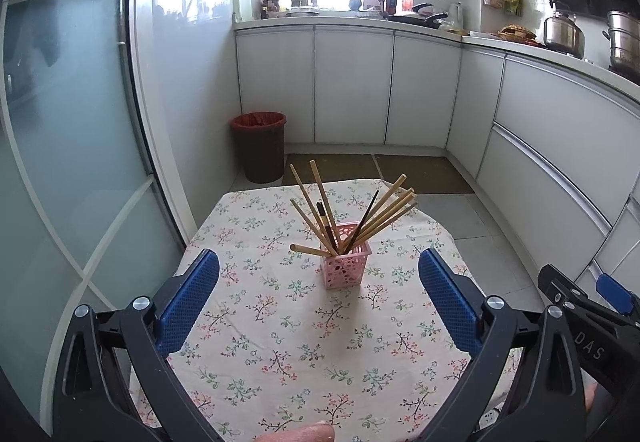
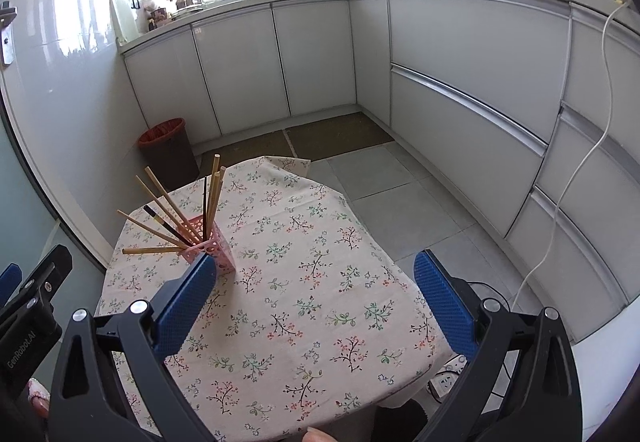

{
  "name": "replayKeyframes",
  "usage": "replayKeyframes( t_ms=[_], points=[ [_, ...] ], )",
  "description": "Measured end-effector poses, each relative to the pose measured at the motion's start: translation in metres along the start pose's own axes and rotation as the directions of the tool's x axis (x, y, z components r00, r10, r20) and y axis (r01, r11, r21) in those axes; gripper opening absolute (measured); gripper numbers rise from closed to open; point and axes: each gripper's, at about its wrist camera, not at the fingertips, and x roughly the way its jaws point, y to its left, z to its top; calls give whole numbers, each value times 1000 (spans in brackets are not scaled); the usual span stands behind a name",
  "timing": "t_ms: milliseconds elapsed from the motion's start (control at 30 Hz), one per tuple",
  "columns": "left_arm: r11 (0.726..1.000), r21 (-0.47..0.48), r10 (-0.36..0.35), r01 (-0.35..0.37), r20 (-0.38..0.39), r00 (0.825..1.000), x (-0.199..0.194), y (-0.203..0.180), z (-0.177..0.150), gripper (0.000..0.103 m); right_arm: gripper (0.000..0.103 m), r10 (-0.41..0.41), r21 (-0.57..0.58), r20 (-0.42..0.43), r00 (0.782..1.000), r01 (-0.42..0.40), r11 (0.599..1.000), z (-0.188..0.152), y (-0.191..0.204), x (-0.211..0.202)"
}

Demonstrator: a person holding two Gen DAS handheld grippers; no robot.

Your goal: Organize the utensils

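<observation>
We are looking at the pink holder [image 1: 346, 256] standing upright on the floral tablecloth [image 1: 304, 354], roughly mid-width and toward the far edge of the tabletop. The chopsticks [image 1: 384, 212] are standing in it, fanning out: one bundle leaning right, a few leaning left and away, and one pale stick [image 1: 310, 250] lying almost level, poking out over the holder's left rim. Two dark sticks are sitting among the pale ones. Nothing else is lying loose on the cloth, so we are judging the sorting as mostly done, with that low stick the likely leftover.

The left gripper [image 1: 319, 292] is sitting straight in front of the holder, jaws wide apart and holding nothing, the holder showing centred in the gap between the blue pads. The right gripper [image 2: 316, 294] is also gaping wide and empty, but the holder [image 2: 212, 246] is lying off to its left, just behind its left pad. So we are calling the left one better lined up; the low stick's long axis is running left-right across its view, meaning the jaws would need turning to close across it.

The right wrist view is showing the holder from the side, making the sticks' lean clearer, plus the tablecloth's right edge and the floor; the left view is not showing that. The left view is showing the holder's front face and the red bin [image 1: 260, 146] beyond the table's far left corner.
</observation>
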Motion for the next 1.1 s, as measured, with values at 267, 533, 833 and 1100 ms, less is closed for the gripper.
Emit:
replayKeyframes(
  t_ms=[267, 533, 833, 1100],
  points=[
    [1000, -1, 2, -2, -1, 1000, 0, -2, -1, 96, 96, 11, -3, -8, 1000, -11, 1000, -1, 3, 1],
    [1000, -2, 0, 0, -5, 1000, -1, -2, 0, 96, 96, 14, -1, -5, 1000, -14, 1000, 0, 4, -1],
    [1000, -2, 2, -2, -7, 1000, -1, -2, 1, 96, 96, 19, 3, -8, 1000, -19, 1000, 0, 3, -3],
    [1000, -2, 2, -2, -12, 1000, 0, -1, 1, 96, 96, 22, 4, -14, 1000, -22, 1000, 0, 4, -3]
  ],
)
